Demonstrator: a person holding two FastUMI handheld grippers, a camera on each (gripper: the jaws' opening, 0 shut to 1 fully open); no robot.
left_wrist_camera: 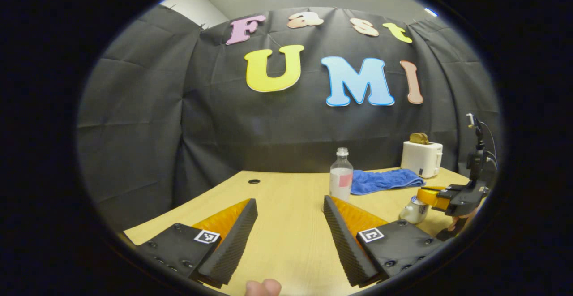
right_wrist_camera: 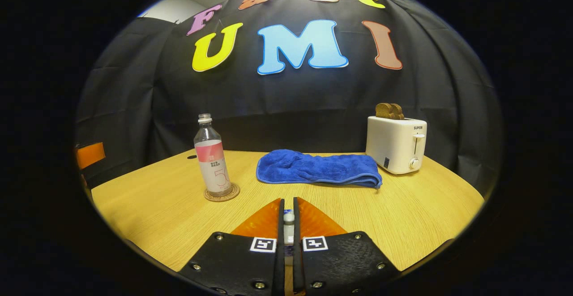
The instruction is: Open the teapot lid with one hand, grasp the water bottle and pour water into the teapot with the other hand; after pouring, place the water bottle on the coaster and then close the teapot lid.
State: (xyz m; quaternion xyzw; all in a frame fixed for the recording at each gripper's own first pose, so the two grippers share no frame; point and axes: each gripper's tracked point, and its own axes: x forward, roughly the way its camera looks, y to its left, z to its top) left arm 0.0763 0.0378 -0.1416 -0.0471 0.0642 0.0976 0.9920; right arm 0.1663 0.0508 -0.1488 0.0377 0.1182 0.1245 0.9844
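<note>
Left tongs (left_wrist_camera: 290,206) stand wide apart above the pale wooden counter (left_wrist_camera: 286,238), holding nothing. Ahead of them, in the left gripper view, the clear plastic water bottle with a pink label (left_wrist_camera: 341,175) stands upright; the right gripper view shows it seated on the round brown coaster (right_wrist_camera: 222,194). Behind lie a folded blue towel (right_wrist_camera: 318,169) and a white toaster holding browned bread (right_wrist_camera: 396,143). At the far right of the left gripper view, the right tongs (left_wrist_camera: 430,196) sit over the small white ceramic teapot (left_wrist_camera: 414,210); in the right gripper view their fingers are drawn almost together on a small pale knob (right_wrist_camera: 289,217), judged to be the lid's. The closing step appears to be in hand: the lid should be lowered level and centred on the opening, then released only once seated.
</note>
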